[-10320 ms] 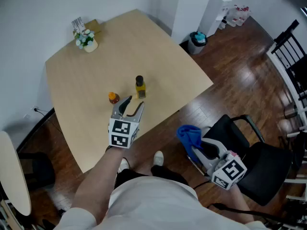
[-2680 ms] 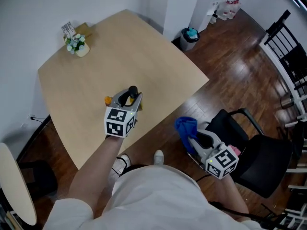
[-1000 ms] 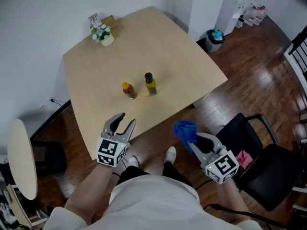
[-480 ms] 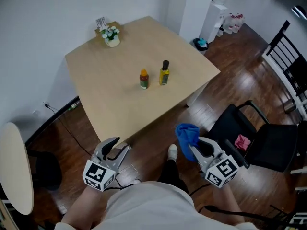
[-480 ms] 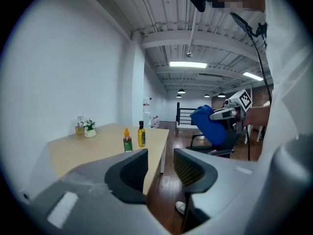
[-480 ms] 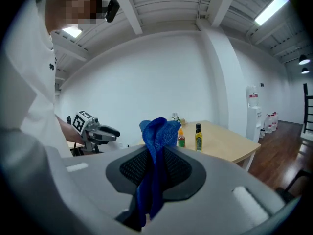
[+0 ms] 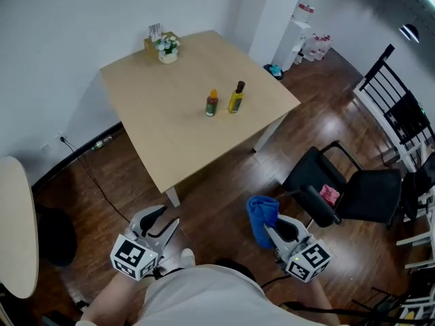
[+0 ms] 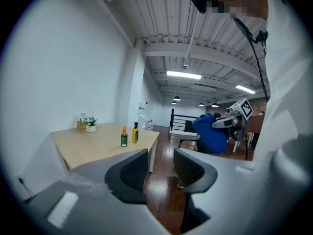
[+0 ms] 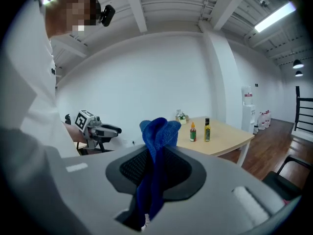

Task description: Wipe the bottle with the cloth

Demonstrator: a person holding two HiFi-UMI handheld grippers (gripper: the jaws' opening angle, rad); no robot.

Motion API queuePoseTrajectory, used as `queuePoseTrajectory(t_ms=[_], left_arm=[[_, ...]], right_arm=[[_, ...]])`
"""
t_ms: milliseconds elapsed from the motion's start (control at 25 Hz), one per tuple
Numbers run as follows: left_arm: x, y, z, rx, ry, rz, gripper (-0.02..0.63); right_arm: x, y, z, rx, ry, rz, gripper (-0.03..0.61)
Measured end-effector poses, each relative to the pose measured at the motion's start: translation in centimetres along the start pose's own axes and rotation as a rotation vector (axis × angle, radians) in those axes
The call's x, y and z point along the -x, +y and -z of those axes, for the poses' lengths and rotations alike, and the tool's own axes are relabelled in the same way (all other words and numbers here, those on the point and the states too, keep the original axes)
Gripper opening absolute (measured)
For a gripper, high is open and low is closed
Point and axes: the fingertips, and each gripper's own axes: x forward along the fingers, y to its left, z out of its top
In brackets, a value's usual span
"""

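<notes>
Two bottles stand on the light wooden table (image 7: 156, 107): a yellow bottle (image 7: 236, 97) with a black cap and a smaller orange-capped bottle (image 7: 212, 104). Both grippers hang over the wooden floor, well short of the table. My left gripper (image 7: 165, 217) is open and holds nothing; in its own view the jaws (image 8: 160, 168) frame bare floor, with the bottles (image 8: 130, 134) far off. My right gripper (image 7: 270, 228) is shut on a blue cloth (image 7: 261, 212). That cloth (image 9: 156, 136) stands up from the jaws in the right gripper view, the bottles (image 9: 200, 130) distant behind it.
A black chair (image 7: 353, 195) with a pink rag (image 7: 329, 194) on its seat stands at the right. A small flower pot (image 7: 167, 49) sits at the table's far corner. A round tabletop (image 7: 13, 223) shows at the left edge. Black railings (image 7: 397, 107) stand far right.
The view has drawn back from the table. The left gripper, close around the yellow bottle earlier, is now open over the floor. The right gripper keeps the cloth.
</notes>
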Motion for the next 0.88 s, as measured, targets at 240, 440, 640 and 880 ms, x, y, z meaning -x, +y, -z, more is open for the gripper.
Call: queuePoseTrajectory(t_ms=[240,440,640,880], left_arm=[[1.6,-3.3,-0.1,0.008,-0.016,-0.016,0.173],[0.5,-8.1,-0.6,-0.034,-0.004,0.067,0.173],[0.3,-11.4,-0.9,-0.026,0.004,0.107,0.173],[0.9,-13.2,-1.0,-0.045,0.027,0.100,0.173]], right_arm=[[3.3,2.2,-0.6,0.036,-0.033,-0.017,0.080],[6.9,2.7,0.5,0.025,-0.050,-0.002,0.080],[9.0,3.3,1.7,0.011,-0.058,0.006,0.080],[10.5,4.1,2.6,0.001,-0.063,-0.012,0.080]])
